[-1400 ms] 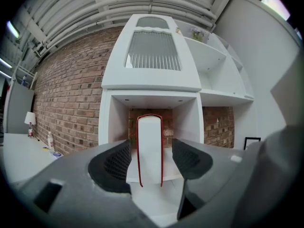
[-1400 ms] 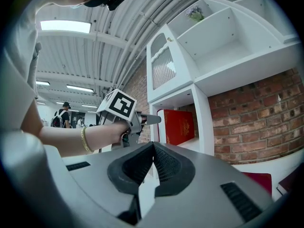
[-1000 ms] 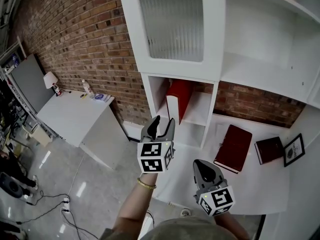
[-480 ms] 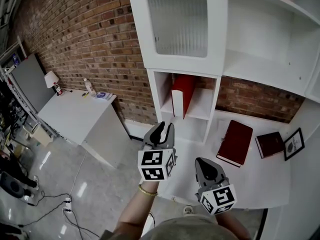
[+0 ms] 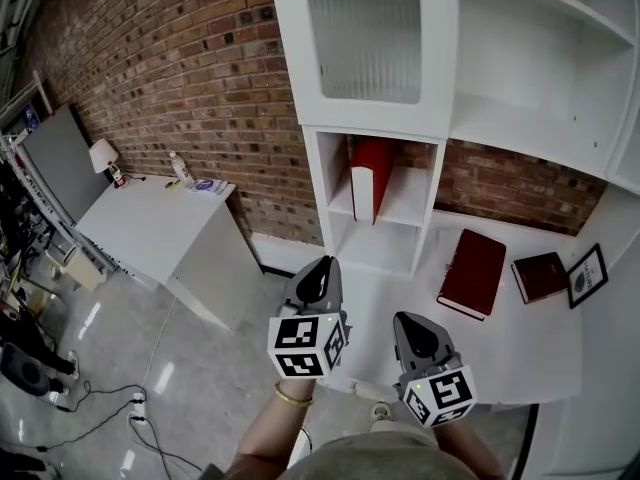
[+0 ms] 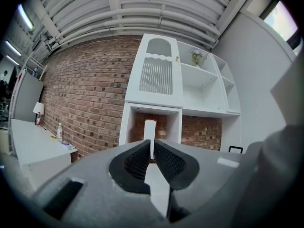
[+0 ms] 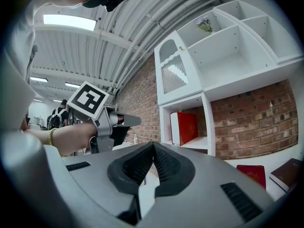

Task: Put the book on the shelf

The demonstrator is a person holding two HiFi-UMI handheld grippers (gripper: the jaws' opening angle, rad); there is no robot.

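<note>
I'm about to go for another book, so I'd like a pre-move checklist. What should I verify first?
1. Red book stands upright on the shelf: ok.
2. Free room on the shelf to its right: ok.
3. Left hand-held gripper empty: ok, jaws closing, nothing between them.
4. Right hand-held gripper empty: ok, jaws together.
5. Dark red book lies flat on the counter, uncovered: ok.
6. A gripper at that book: not ok, both hang short of it.
</note>
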